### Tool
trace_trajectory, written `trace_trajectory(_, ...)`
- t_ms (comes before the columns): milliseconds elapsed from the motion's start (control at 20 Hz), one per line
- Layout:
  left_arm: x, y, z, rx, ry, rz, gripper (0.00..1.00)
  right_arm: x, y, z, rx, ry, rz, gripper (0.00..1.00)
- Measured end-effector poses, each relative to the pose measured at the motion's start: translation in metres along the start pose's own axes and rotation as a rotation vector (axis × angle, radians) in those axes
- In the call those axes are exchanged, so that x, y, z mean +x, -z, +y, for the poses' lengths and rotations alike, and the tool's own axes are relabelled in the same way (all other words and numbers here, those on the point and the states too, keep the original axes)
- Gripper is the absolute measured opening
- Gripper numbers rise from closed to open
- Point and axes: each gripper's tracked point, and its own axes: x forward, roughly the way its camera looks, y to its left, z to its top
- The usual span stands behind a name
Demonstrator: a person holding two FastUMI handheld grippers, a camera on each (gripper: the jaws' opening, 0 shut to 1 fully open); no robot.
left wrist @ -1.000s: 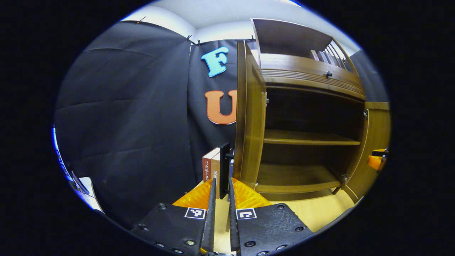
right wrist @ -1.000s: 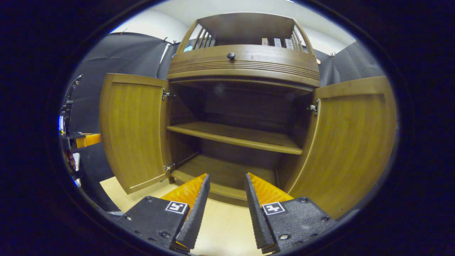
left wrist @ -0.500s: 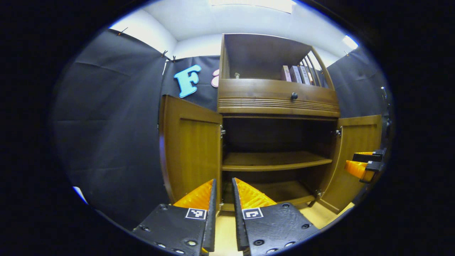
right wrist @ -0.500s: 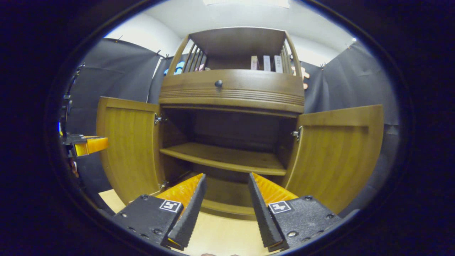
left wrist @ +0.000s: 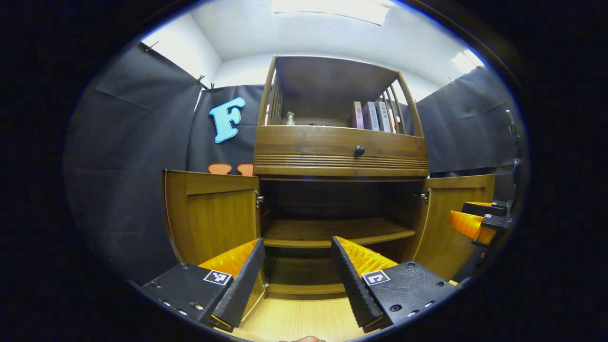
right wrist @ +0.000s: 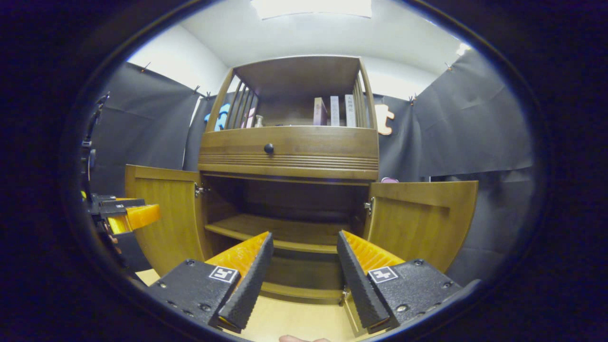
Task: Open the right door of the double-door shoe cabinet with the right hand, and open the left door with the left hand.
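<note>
Double-door shoe cabinet seen from the front, standing on a pale wooden floor against the booth's black cloth wall. Both lower doors stand swung wide: the left door is turned outward on its hinges to the cabinet's left, and the right door likewise to its right, exposing a dark interior with one inner shelf and a bottom board that appear bare. Judged from this arrangement, both openings called for by the task are done and nothing evident is left but to draw the tools away. The left gripper hangs in front of the cabinet with its fingers spread and holding nothing; the right gripper is in the same condition, fingers apart and free of the doors. Each gripper also appears at the edge of the other's view, near the outer edge of its own door but not touching it, as far as can be told. Above the doors are a drawer with a dark round knob and an open top compartment holding several upright books and a small bottle. Nothing stands in the way of either door or of the grippers.
</note>
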Motion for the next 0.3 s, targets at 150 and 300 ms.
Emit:
trace_trajectory(150, -0.003, -0.015, -0.02, 0.002, 0.04, -0.027, 0.99, 0.001, -0.008, -0.005, 0.018, 0.014, -0.018, 0.93)
trace_trajectory(300, -0.006, -0.025, -0.025, 0.005, 0.047, -0.048, 1.0, 0.002, -0.016, -0.007, 0.036, 0.02, -0.05, 0.94)
